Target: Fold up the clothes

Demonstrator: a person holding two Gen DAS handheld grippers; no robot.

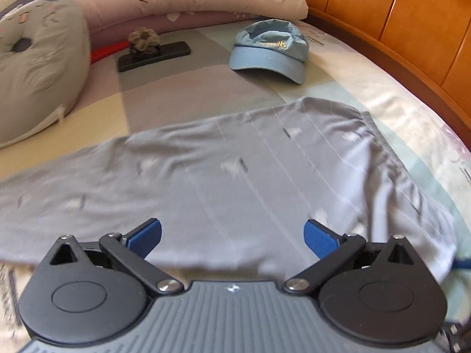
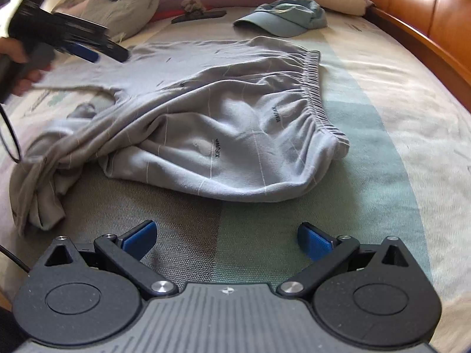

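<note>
Both claws, left claw (image 1: 232,236) and right claw (image 2: 226,236), gape empty over rumpled grey pinstriped trousers (image 2: 223,123)

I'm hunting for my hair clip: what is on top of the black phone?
A grey fabric flower sits on the phone, covering its middle. Whether a clip is attached beneath it can't be seen.
</note>
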